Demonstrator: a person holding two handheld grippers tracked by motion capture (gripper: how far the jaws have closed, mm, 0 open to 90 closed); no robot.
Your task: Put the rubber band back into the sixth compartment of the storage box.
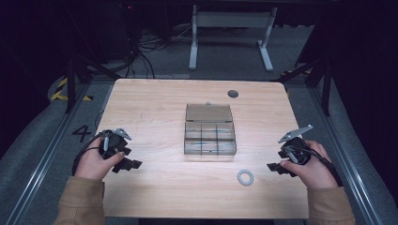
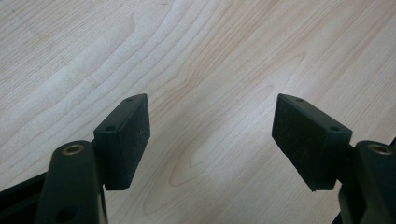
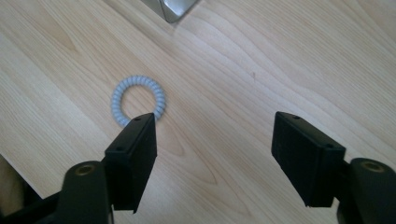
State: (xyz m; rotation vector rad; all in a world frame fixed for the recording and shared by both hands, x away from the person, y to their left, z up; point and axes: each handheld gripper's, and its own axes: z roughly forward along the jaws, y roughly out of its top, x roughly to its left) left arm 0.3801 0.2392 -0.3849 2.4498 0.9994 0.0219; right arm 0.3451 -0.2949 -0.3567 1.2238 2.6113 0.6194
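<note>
A clear plastic compartment box [image 1: 209, 131] stands in the middle of the wooden table [image 1: 155, 103], lid raised at the back. A pale spiral hair tie [image 1: 245, 177] lies flat in front of the box, to its right; in the right gripper view the hair tie [image 3: 138, 99] sits just beyond the left jaw. My right gripper [image 1: 274, 167] rests near the table's right edge, open and empty, a short way right of the tie. My left gripper [image 1: 131, 164] is open over bare wood at the left. In each gripper view, the left gripper [image 2: 211, 134] and right gripper [image 3: 214, 149] hold nothing.
A small dark round disc [image 1: 233, 93] lies near the table's far edge. A corner of the box [image 3: 173, 8] shows at the top of the right gripper view. Beyond the table stand a white desk frame [image 1: 230, 33] and cables on the floor.
</note>
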